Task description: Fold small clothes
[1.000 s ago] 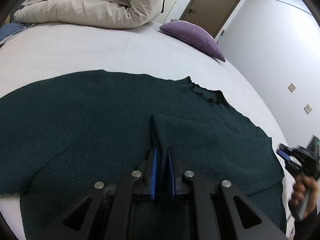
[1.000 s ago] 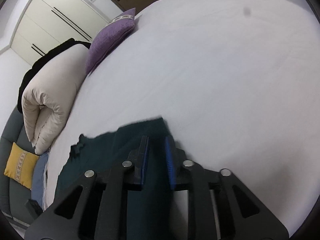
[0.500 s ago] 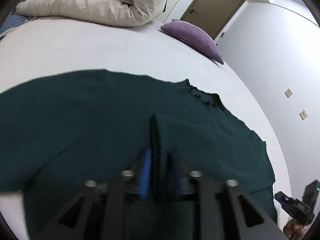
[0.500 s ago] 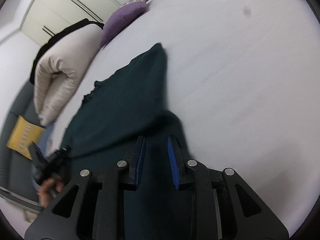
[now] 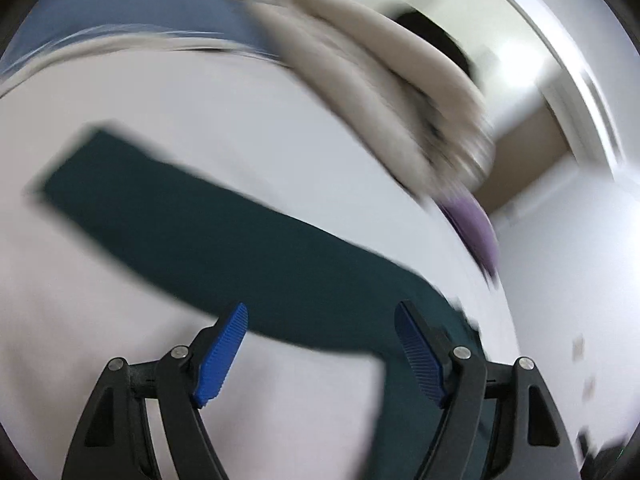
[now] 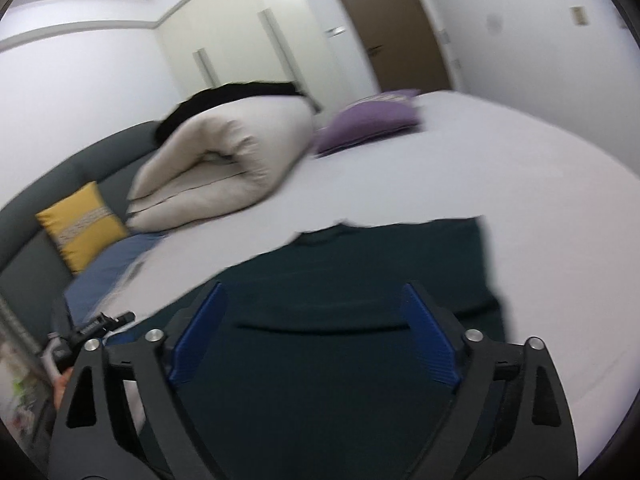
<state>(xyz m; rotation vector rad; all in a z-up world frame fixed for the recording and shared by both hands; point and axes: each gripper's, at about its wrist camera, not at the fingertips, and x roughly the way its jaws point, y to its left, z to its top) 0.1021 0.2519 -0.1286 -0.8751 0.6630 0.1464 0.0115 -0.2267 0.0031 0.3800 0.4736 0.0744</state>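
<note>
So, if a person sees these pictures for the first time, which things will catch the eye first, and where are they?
First the dark green sweater, spread flat on the white bed, with the right gripper open just above it. Behind it, near the headboard, lie a rolled beige duvet and a purple pillow, and a yellow cushion stands at the left. In the blurred left wrist view, the left gripper is also open, over a long sleeve.
</note>
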